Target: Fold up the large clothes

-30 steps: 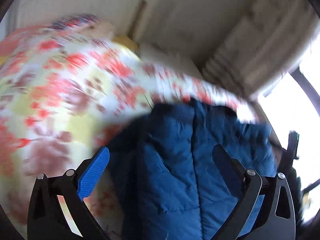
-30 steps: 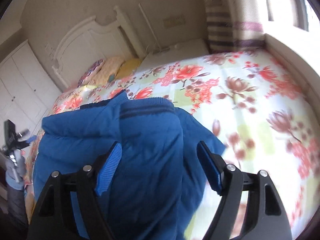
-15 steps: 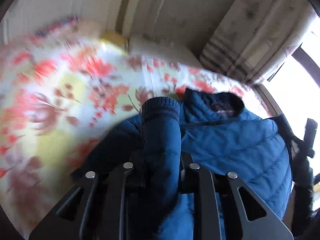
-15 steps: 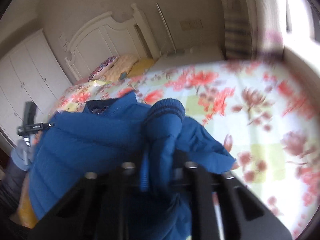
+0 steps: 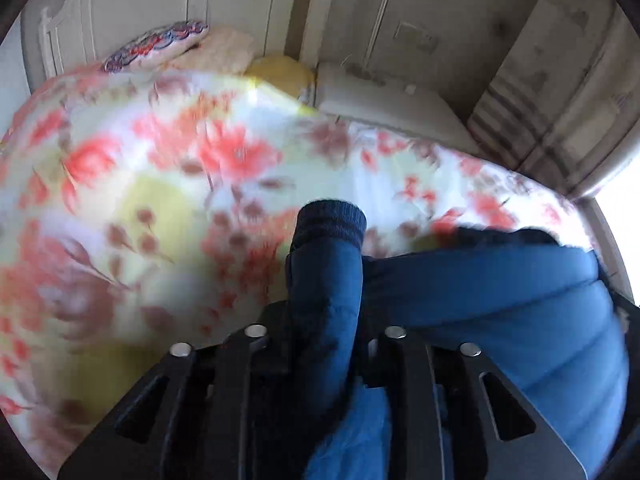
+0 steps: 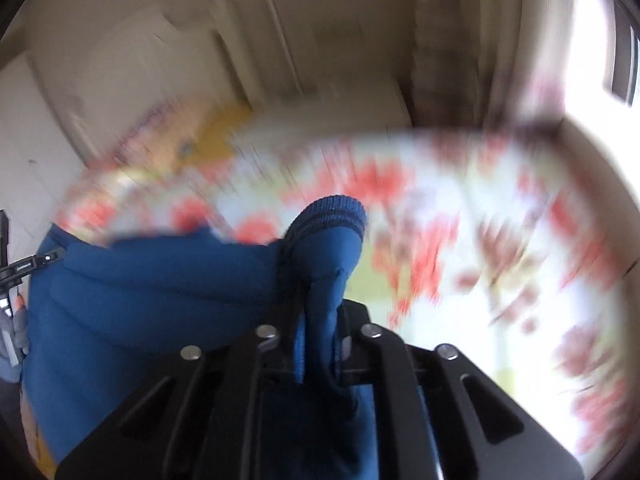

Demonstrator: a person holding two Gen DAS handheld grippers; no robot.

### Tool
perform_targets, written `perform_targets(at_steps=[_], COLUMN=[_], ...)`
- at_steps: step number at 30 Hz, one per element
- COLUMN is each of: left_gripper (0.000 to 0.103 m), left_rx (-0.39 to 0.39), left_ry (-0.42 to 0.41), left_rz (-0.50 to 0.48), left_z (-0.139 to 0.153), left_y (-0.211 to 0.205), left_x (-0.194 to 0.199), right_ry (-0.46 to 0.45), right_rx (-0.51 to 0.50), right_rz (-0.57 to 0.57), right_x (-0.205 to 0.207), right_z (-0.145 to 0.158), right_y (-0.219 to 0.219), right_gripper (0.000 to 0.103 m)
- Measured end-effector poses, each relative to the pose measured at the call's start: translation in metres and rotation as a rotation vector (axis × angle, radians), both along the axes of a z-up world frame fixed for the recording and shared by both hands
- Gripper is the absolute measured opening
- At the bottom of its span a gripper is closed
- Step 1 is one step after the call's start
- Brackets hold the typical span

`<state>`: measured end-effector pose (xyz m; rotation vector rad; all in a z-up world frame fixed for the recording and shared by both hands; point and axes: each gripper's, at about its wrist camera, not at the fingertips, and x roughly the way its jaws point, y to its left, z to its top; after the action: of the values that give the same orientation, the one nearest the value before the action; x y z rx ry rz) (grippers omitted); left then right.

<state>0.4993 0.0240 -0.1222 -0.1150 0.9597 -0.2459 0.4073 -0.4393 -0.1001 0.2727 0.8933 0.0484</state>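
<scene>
A blue padded jacket (image 5: 500, 300) lies on a flowered bedspread (image 5: 160, 200). My left gripper (image 5: 324, 320) pinches one sleeve (image 5: 324, 268) just behind its dark ribbed cuff (image 5: 330, 220); its jaws are opening slightly, with the sleeve still pressed between them. The jacket body spreads to the right of it. In the right wrist view, my right gripper (image 6: 320, 320) is shut on the other sleeve (image 6: 328, 252), whose cuff (image 6: 332, 210) sticks up past the jaws. There the jacket body (image 6: 140, 300) lies to the left, and the bedspread (image 6: 480, 240) is blurred.
Pillows (image 5: 156, 42) and a yellow cushion (image 5: 280, 70) lie at the bed's head by a white headboard. A pale bedside unit (image 5: 380, 100) and a striped curtain (image 5: 540, 92) stand beyond. A black device (image 6: 24, 266) shows at the left edge.
Both grippers stood open over the jacket, then shut on a sleeve each. Since then each has swung sideways with its sleeve, and the jacket body has slid toward the frame's side.
</scene>
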Motion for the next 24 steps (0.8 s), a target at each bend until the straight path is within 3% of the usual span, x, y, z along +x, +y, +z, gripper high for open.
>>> perform_targets(at_steps=[2, 7, 9, 10, 12, 13, 15, 17, 19, 22, 24], left_gripper=[0.026, 0.026, 0.042, 0.049, 0.079, 0.08, 0.081, 0.088, 0.093, 0.094, 0.099], left_rx=[-0.028, 0.046, 0.073, 0.073, 0.073, 0.073, 0.096, 0.119, 0.099, 0.177, 0.261], left_ry=[-0.045, -0.105, -0.018, 0.038, 0.054, 0.057, -0.041, -0.179, -0.303, -0.305, -0.295], left_rz=[0.021, -0.002, 0.002, 0.017, 0.096, 0.112, 0.143, 0.195, 0.172, 0.04, -0.053], left_z=[0.006, 0.029, 0.008, -0.003, -0.004, -0.001, 0.024, 0.055, 0.088, 0.103, 0.096], left_y=[0.008, 0.001, -0.004, -0.003, 0.006, 0.009, 0.015, 0.014, -0.007, -0.065, -0.114], left_x=[-0.005, -0.015, -0.003, 0.005, 0.01, 0.01, -0.004, -0.021, -0.038, -0.038, -0.036], right_ry=[-0.028, -0.104, -0.1, -0.063, 0.01, 0.006, 0.036, 0.007, -0.067, -0.146, -0.17], right_rx=[0.105, 0.105, 0.105, 0.093, 0.106, 0.108, 0.036, -0.035, -0.091, -0.109, -0.148], right_rz=[-0.036, -0.04, -0.05, -0.052, -0.055, -0.063, -0.077, -0.062, -0.057, 0.039, 0.126], right_x=[-0.005, -0.02, -0.017, -0.012, -0.005, -0.008, -0.011, -0.02, -0.03, -0.027, -0.017], right_z=[-0.011, 0.018, 0.016, 0.009, -0.013, -0.012, -0.002, 0.02, 0.046, 0.076, 0.084], right_y=[-0.014, -0.014, -0.016, -0.013, -0.012, -0.016, -0.013, -0.004, 0.008, 0.052, 0.091], right_gripper=[0.015, 0.012, 0.013, 0.02, 0.028, 0.038, 0.059, 0.062, 0.068, 0.069, 0.072])
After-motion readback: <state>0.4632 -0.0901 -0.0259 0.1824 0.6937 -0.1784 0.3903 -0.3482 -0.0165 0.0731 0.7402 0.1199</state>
